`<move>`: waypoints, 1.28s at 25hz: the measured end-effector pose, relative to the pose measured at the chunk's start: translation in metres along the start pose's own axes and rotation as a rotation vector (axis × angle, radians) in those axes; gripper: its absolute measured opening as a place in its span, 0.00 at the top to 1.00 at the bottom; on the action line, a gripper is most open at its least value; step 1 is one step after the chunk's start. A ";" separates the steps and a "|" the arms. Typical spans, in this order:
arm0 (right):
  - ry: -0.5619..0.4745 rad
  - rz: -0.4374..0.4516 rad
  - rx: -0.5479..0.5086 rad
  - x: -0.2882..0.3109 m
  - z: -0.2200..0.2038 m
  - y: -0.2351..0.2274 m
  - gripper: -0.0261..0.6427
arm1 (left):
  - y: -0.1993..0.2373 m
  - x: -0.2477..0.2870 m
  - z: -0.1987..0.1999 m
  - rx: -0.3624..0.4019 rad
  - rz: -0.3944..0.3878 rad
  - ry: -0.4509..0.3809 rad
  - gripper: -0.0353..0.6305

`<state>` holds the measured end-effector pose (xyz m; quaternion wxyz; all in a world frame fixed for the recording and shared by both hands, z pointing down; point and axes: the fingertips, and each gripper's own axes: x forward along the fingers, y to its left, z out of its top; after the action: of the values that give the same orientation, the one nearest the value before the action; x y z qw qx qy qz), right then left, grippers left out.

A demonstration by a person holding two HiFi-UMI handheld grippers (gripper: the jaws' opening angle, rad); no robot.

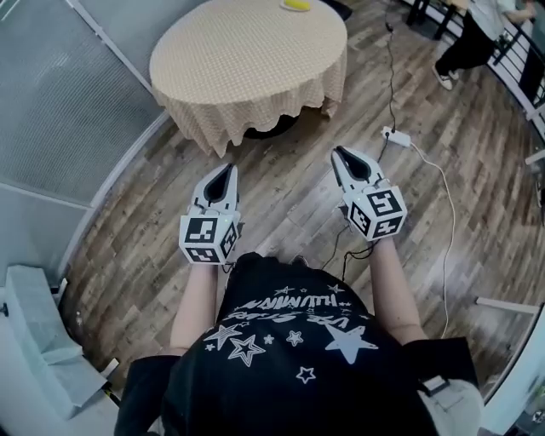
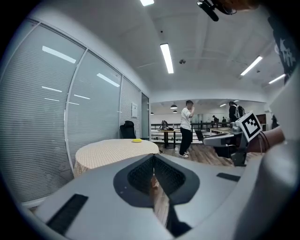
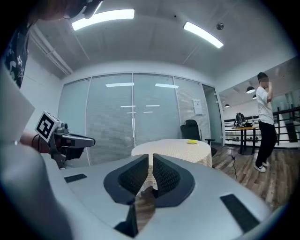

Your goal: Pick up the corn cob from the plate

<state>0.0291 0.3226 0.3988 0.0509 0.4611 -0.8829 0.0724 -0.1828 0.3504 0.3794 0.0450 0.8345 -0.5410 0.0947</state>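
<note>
hovering above the floor (image 1: pixel 289 200) short of the round clothed surface (image 1: pixel 247 60), the left gripper (image 1: pixel 227 169) and right gripper (image 1: pixel 340 152) have jaws clenched on nothing, while the yellow corn cob (image 1: pixel 295 4) lies at that surface's far edge.

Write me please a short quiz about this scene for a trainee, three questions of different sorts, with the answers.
1. True or false: the left gripper and the right gripper are both shut and hold nothing.
2. Where is the yellow thing? A) on a chair B) on the round table C) between a gripper's jaws
3. Fill in: the white power strip lies on the wooden ____.
Key: 1 true; 2 B; 3 floor.
</note>
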 end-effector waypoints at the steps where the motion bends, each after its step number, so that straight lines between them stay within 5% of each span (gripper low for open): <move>1: 0.001 0.007 -0.004 0.001 0.000 0.003 0.89 | 0.000 -0.001 -0.002 0.001 0.001 0.001 0.93; 10: -0.068 0.008 0.032 -0.011 0.009 0.002 0.89 | -0.014 -0.006 -0.003 -0.010 -0.007 0.000 0.93; 18: -0.061 -0.076 0.126 -0.006 -0.004 -0.014 0.92 | -0.010 -0.008 -0.012 -0.024 -0.023 0.027 0.93; 32: 0.005 -0.192 0.098 0.073 -0.002 -0.067 0.92 | 0.047 0.117 -0.011 -0.067 -0.149 0.026 0.93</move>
<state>0.0427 0.2257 0.4180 0.0371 0.5453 -0.8300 0.1112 -0.1807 0.2286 0.4132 0.0870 0.8692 -0.4795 0.0839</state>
